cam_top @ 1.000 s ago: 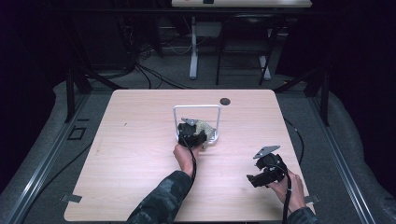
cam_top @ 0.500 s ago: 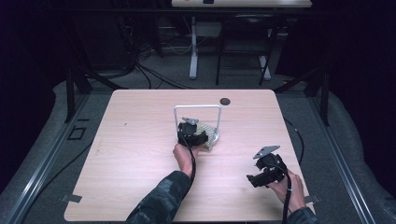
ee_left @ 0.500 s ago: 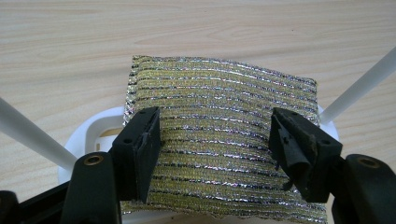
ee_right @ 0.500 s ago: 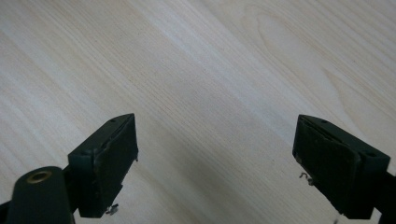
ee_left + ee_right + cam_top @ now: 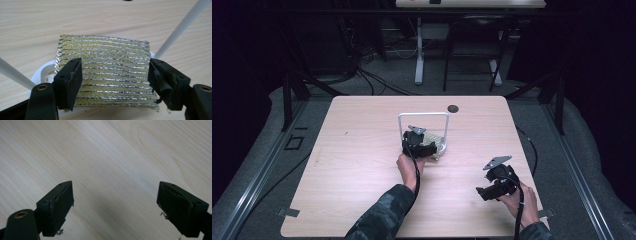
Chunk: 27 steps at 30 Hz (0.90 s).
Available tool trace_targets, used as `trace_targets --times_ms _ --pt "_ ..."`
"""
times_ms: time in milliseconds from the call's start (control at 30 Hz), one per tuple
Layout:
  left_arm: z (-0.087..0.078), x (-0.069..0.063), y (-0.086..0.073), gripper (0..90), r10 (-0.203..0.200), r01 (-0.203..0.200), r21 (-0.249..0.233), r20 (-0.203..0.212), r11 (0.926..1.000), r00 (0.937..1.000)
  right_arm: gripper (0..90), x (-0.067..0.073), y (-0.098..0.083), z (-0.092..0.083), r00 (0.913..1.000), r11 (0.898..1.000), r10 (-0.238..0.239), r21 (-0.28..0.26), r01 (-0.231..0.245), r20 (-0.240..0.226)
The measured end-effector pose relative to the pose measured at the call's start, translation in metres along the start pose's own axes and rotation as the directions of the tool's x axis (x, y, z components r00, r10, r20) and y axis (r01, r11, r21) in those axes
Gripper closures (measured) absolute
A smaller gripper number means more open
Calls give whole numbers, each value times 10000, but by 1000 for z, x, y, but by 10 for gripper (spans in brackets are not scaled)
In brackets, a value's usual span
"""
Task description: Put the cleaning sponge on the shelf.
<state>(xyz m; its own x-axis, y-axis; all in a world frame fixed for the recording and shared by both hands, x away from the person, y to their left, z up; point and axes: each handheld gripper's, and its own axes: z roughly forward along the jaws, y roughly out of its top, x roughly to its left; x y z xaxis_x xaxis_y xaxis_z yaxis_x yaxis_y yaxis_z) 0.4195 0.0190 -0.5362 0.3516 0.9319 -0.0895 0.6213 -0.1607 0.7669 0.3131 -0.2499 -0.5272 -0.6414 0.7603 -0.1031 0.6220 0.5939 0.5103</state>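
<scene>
A yellow and silver scouring pad [image 5: 107, 65] lies flat on the white base [image 5: 46, 71] of a white wire stand [image 5: 423, 115] at the table's middle. My left gripper [image 5: 115, 75] is open just above the pad's near edge, one jaw over each side, and grips nothing. In the high view the left gripper [image 5: 418, 142] covers most of the pad [image 5: 437, 142]. My right gripper [image 5: 486, 192] is open near the front right of the table. In its own view the right gripper [image 5: 116, 200] has bare wood between its jaws.
Two white rods [image 5: 182, 25] of the stand rise beside the pad. A small black round mark [image 5: 453, 108] sits near the table's far edge. The light wooden table [image 5: 352, 165] has bare room on its left half. Dark floor, cables and table legs lie beyond.
</scene>
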Motion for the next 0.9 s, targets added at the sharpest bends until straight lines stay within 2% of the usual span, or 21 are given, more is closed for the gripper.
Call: trace_targets --times_ms 167,433,567,767,900 --pt "-11 -2 3 227 241 -241 13 341 9997 9991 134 0 0 0 10000 10000 62 -42 -62 -58" --pt "-39 1 6 160 736 -730 -99 1011 9973 9922 133 0 1 -1 10000 9999 69 -103 -69 -44" --pt "-54 11 8 144 1024 -1026 -52 1308 9947 9861 132 1 1 -1 10000 9999 79 -105 -79 -25" --pt "-69 22 7 124 1187 -1183 -112 1373 9929 9834 133 1 1 -2 10000 9999 92 -92 -92 6" --pt "-81 30 3 109 1365 -1374 -41 1493 9905 9793 132 2 1 -1 9999 9999 95 -74 -95 -33"
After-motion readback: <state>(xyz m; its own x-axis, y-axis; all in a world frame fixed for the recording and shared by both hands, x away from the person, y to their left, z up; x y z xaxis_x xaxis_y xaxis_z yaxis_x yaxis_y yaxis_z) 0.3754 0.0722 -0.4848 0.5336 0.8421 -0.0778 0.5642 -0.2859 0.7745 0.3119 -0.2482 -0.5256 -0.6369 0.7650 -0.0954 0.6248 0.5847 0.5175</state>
